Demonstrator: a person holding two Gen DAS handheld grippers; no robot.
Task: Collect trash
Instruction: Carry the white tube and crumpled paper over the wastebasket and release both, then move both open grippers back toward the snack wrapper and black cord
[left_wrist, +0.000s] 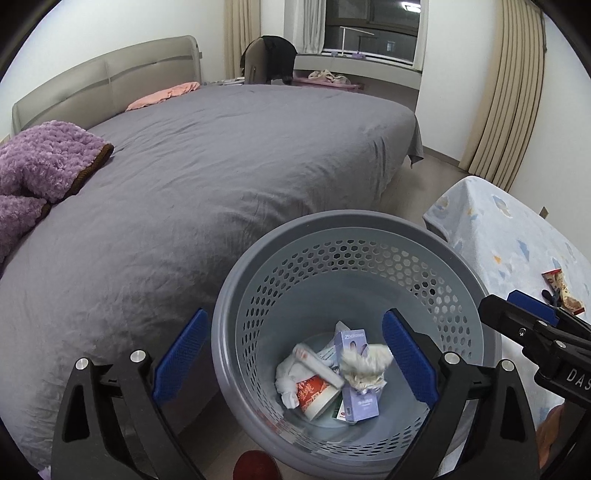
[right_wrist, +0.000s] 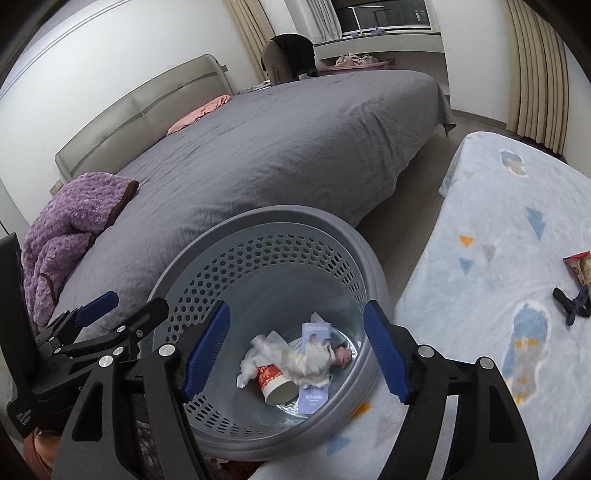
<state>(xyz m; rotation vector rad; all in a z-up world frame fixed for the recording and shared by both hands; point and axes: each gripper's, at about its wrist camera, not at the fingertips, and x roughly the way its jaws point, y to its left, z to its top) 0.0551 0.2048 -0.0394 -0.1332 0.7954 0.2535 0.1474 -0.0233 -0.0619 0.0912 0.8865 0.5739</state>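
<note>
Both tongs, left (left_wrist: 291, 358) and right (right_wrist: 295, 354), are hanging open and empty over the bin (left_wrist: 480, 295), a tissue (left_wrist: 364, 363) seemingly dropping in. Next, the right should be reaching for the wrapper (right_wrist: 580, 267)

Grey perforated basket (left_wrist: 369, 236) — grey bedspread (left_wrist: 221, 166), purple blanket (left_wrist: 40, 162)

Even indoor light, dark window (left_wrist: 369, 22), heavy fisheye warp w/ black corners, falling tissue (right_wrist: 310, 363) blurred

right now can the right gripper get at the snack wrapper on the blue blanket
Probably yes. The right gripper is open and empty over the bin, and the wrapper lies in the open on the blanket to its right, nothing over it. Only a dark clip lies near it.
</note>
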